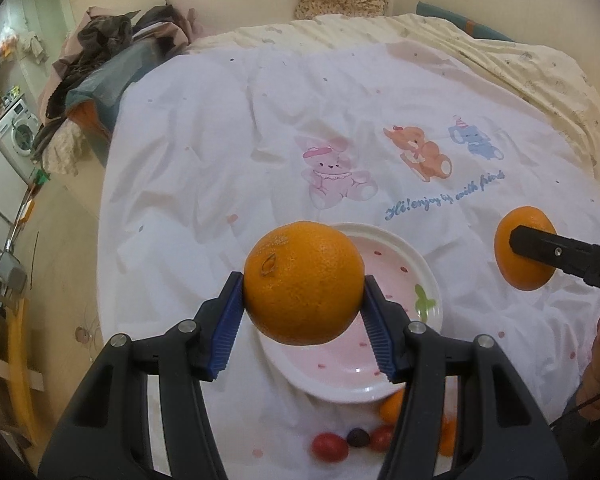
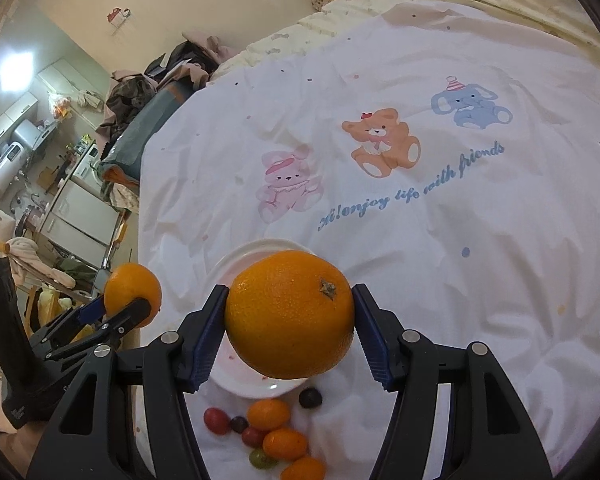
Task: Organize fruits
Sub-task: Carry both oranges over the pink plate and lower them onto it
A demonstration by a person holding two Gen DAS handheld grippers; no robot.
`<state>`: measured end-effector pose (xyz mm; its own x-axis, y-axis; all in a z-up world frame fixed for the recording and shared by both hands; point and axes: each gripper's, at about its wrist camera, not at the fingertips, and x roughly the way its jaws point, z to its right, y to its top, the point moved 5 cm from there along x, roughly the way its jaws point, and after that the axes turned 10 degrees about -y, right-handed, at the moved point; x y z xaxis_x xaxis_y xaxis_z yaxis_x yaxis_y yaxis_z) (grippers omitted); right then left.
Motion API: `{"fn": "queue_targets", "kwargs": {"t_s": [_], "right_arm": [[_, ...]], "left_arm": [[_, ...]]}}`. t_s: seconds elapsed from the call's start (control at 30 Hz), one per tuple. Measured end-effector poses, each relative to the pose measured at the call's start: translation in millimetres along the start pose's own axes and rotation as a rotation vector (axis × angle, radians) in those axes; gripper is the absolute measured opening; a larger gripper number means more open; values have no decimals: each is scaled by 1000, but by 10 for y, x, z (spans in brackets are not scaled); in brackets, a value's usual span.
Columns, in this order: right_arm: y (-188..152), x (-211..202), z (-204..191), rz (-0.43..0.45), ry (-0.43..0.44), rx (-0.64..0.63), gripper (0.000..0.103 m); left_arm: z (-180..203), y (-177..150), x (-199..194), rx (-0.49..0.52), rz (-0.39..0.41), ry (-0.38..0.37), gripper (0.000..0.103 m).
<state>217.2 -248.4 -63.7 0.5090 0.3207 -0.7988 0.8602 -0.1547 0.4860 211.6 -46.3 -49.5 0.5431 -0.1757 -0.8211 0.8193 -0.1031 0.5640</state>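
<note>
Orange (image 2: 290, 314) in R claw (image 2: 290, 332), stem up-right.

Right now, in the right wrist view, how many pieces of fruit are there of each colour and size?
Large oranges: 2
Small orange fruits: 3
Small red fruits: 2
Small dark fruits: 2
Small green fruit: 1
Total: 10

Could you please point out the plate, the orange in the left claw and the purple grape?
plate (image 1: 410, 258), left wrist view, bare far rim.
orange in the left claw (image 1: 303, 282), left wrist view, middle of peel.
purple grape (image 2: 310, 397), right wrist view, centre of skin.
</note>
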Motion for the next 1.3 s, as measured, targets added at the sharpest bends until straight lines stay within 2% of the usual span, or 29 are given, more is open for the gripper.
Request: {"fn": "queue_targets", "kwargs": {"t_s": [0.33, 0.57, 0.73, 0.93, 1.07, 1.23, 1.3], "right_arm": [[206, 429, -16, -44, 0, -10, 64], [231, 818, 80, -142, 32, 42, 64], [140, 1041, 71, -200, 24, 45, 64], [95, 1185, 32, -232, 36, 36, 64], [99, 1239, -4, -243, 51, 36, 65], [87, 1296, -49, -256, 64, 30, 66], [74, 1310, -60, -264, 66, 31, 66]], "left_arm": [[6, 15, 502, 30, -57, -8, 53], [3, -152, 834, 45, -118, -36, 53], [10, -206, 947, 54, -149, -48, 54], [-135, -173, 960, 19, -144, -3, 54], [-239, -185, 1040, 6, -160, 52, 55], [-254, -215, 1096, -20, -179, 8, 57], [-210, -235, 1107, -6, -184, 8, 63]]}}
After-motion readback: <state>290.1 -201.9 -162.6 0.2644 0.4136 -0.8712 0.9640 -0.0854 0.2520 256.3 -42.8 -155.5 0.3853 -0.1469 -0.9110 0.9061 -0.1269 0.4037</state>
